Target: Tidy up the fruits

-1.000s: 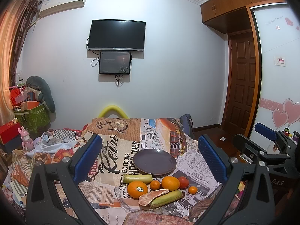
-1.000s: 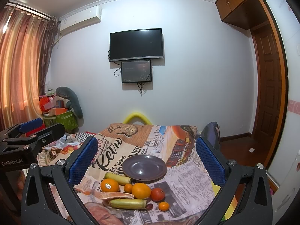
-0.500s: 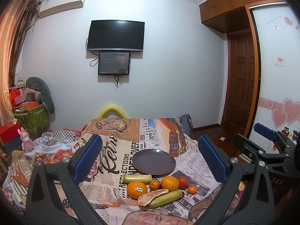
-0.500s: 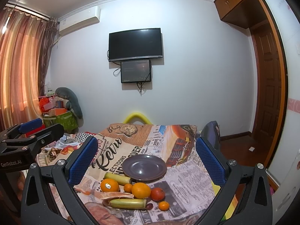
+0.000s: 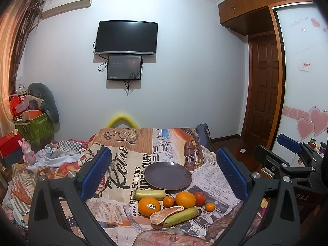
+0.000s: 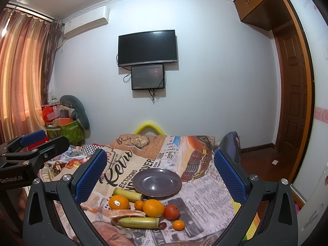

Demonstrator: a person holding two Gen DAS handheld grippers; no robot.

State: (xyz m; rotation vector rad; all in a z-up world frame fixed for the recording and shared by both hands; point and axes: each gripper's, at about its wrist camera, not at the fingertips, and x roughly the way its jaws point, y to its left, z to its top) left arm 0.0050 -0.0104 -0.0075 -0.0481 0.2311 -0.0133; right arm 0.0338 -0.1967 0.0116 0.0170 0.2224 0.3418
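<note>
1. Newsprint-patterned cloth [image 5: 123, 176] covers the desk; both grippers, left gripper [image 5: 164, 174] and right gripper [image 6: 160, 176], hover above it, jaws apart and empty.
2. Fruits cluster just before a round, glossy purple plate [image 6: 156, 182]: stickered orange [image 5: 149, 206], red tomato [image 6: 171, 211], peeled segment [image 5: 166, 214].
3. Nothing blocks them.

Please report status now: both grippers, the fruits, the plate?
Left gripper and right gripper open, holding nothing. Fruits lie beside the plate, which is empty. Nothing blocks.

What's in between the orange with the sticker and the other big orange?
A small tangerine sits between the stickered orange and the plain orange, clearest in the right wrist view.
</note>
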